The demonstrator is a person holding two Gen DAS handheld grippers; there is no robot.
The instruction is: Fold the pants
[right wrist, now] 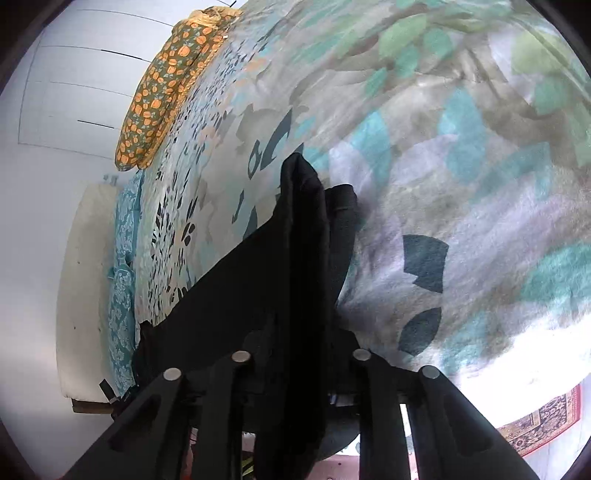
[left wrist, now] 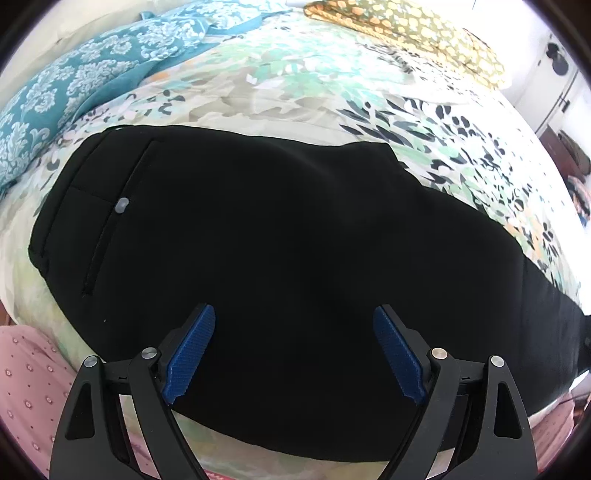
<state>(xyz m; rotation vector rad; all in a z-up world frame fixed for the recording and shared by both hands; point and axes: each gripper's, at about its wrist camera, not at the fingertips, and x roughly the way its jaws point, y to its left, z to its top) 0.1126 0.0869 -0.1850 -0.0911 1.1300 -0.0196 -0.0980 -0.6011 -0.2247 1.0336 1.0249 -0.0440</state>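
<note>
Black pants (left wrist: 295, 240) lie flat across a leaf-print bedspread (left wrist: 295, 85), with a back pocket and its pale button (left wrist: 122, 205) at the left. My left gripper (left wrist: 294, 310) hovers just above the pants' near half, its blue pads wide apart and nothing between them. In the right wrist view a bunched end of the pants (right wrist: 303, 229) rises in a ridge straight out from between the jaws of my right gripper (right wrist: 301, 325). That gripper is shut on the fabric, which hides its fingertips.
A teal patterned pillow (left wrist: 74, 85) and an orange-flowered pillow (left wrist: 413, 33) lie at the bed's far side. Pink dotted cloth (left wrist: 29, 387) shows at the near left edge. A patterned rug (right wrist: 543, 421) lies on the floor beyond the bed's edge.
</note>
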